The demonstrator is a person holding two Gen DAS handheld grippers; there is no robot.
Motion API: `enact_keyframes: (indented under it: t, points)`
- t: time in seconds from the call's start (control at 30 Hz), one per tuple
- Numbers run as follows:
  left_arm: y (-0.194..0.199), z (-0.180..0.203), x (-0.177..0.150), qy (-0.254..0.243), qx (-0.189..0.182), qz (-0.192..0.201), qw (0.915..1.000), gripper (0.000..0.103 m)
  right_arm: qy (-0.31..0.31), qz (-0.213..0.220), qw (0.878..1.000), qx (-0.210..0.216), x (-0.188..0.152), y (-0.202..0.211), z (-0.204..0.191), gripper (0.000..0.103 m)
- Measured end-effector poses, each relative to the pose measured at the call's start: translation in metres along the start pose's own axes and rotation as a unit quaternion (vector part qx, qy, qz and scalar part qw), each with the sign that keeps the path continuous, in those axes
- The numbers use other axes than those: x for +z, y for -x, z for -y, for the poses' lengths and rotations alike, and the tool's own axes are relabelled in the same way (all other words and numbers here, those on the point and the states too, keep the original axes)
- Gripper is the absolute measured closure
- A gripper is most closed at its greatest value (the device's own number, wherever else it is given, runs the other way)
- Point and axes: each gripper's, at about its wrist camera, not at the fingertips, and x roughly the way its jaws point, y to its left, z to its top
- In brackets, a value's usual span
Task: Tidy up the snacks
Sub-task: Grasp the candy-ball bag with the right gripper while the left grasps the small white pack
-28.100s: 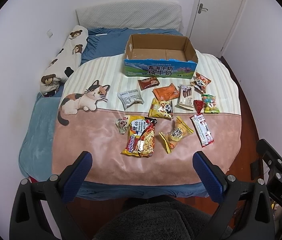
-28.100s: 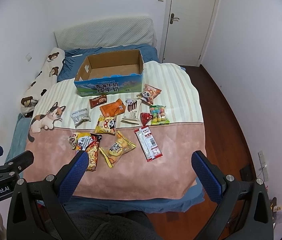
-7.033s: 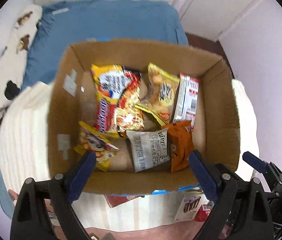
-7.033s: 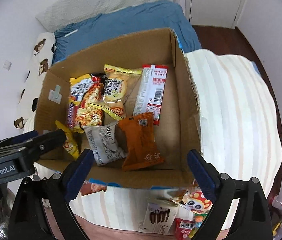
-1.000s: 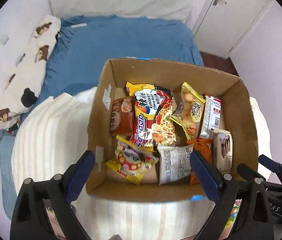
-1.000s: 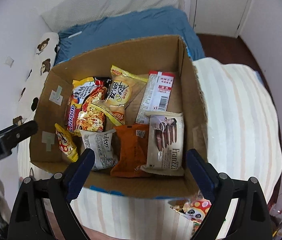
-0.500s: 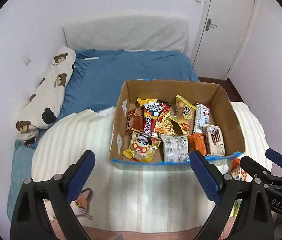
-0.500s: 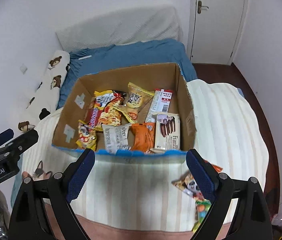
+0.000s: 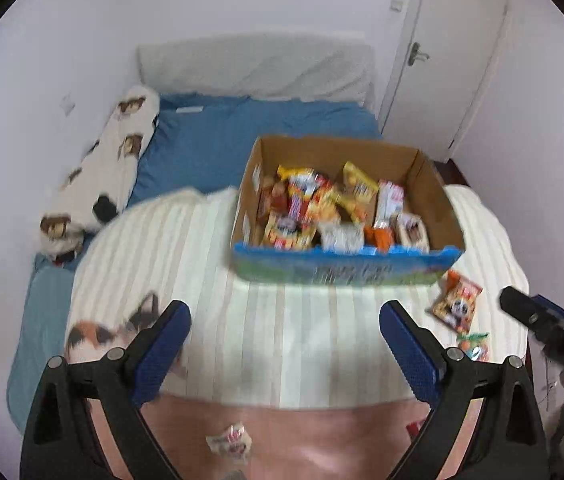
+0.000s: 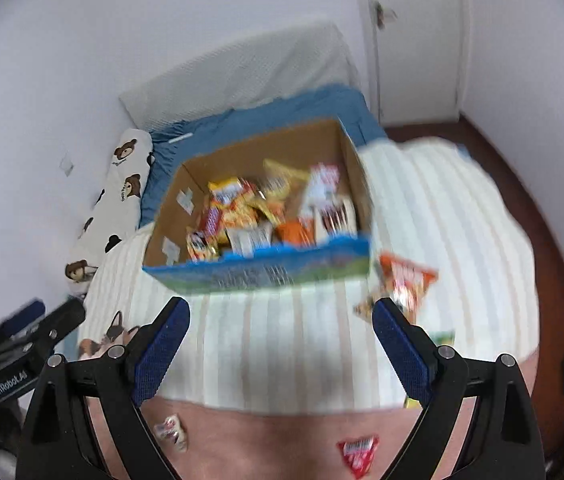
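Both grippers wide open above the bed, snack box ahead of them.

The left gripper (image 9: 285, 338) and the right gripper (image 10: 281, 334) have their jaws spread apart with nothing between them. The cardboard box (image 9: 345, 270), full of snack packets, stands on the striped blanket (image 9: 202, 264) at about 12 o'clock from both pairs of jaws, well apart from them. A panda packet (image 9: 457, 305) lies at 4 o'clock of the box; the blurred red packet (image 10: 358, 455) is probably candy.
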Motion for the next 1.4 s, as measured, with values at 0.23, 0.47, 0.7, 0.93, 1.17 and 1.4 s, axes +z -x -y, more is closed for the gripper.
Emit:
enact_keyframes:
  t: [0.23,0.47,0.7,0.93,1.17,1.4]
  points:
    - [-0.05,-0.02,-0.053,0.046,0.034,-0.065,0.9963,0.006,-0.119,-0.071,0.99,-0.039,-0.05,-0.044,0.098,0.008]
    - [-0.1,-0.033,-0.099,0.084,0.051,-0.14,0.9852,0.006,-0.122,-0.122,0.979,-0.11,-0.064,-0.106,0.158,0.008]
    - [-0.102,-0.047,-0.119,0.106,0.066,-0.161,0.9789,0.006,-0.082,-0.17,0.971,-0.147,-0.078,-0.158,0.171,0.04]
    - [-0.08,-0.097,-0.117,0.136,0.094,-0.147,0.9752,0.006,-0.041,-0.18,0.979,-0.084,-0.112,-0.149,0.113,0.043]
    - [-0.102,-0.125,-0.156,0.175,0.051,-0.227,0.9568,0.006,0.023,-0.218,0.976,-0.021,-0.149,-0.164,0.032,0.044]
    - [-0.166,-0.116,-0.204,0.225,-0.022,-0.317,0.9212,0.006,0.057,-0.245,0.968,-0.016,-0.176,-0.17,-0.009,0.043]
